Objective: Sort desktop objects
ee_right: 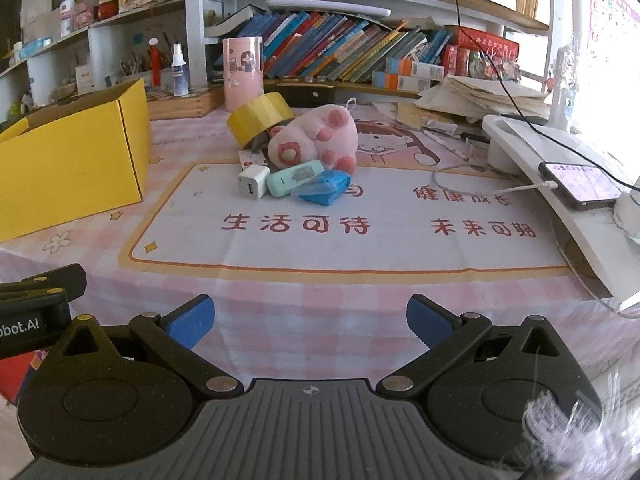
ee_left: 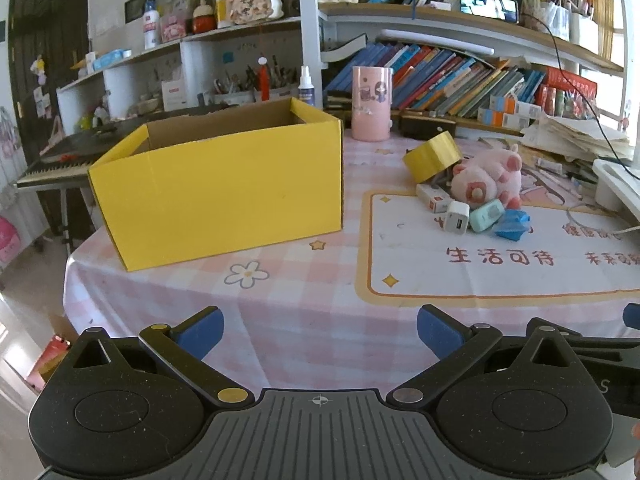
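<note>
An open yellow cardboard box stands on the left of the pink checked table. To its right lies a pile: a yellow tape roll, a pink plush pig, a white charger cube, a mint green case, a blue packet and a small white box. My left gripper is open near the table's front edge, holding nothing. My right gripper is open too, well short of the pile.
A pink cylinder stands behind the pile. Bookshelves line the back. A white stand with a charging phone and cable sits at the right, beside stacked papers. A keyboard stands left of the table.
</note>
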A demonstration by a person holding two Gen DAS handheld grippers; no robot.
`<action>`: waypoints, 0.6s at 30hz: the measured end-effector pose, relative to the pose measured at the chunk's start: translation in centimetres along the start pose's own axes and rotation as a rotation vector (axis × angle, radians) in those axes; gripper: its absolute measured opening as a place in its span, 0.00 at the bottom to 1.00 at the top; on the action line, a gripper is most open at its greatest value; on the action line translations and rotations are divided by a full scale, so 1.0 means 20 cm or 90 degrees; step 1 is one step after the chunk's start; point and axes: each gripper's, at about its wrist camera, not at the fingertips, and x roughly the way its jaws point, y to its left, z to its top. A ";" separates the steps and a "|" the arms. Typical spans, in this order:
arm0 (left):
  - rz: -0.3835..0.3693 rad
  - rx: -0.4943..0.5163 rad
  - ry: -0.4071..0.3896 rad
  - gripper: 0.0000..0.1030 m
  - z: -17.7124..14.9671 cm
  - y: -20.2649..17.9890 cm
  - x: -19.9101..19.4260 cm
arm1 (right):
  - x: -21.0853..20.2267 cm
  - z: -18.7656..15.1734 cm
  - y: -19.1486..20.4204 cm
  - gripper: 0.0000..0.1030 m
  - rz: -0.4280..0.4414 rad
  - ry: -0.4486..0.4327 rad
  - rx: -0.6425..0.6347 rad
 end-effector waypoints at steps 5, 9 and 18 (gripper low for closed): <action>0.007 -0.011 0.006 1.00 0.00 0.02 0.01 | -0.01 0.01 0.00 1.00 0.004 -0.007 -0.002; 0.008 -0.014 0.004 1.00 -0.01 0.03 0.00 | -0.01 0.01 0.02 1.00 0.003 -0.013 -0.009; 0.018 -0.032 0.005 1.00 0.00 0.08 0.02 | -0.01 0.03 0.05 1.00 0.015 -0.020 -0.016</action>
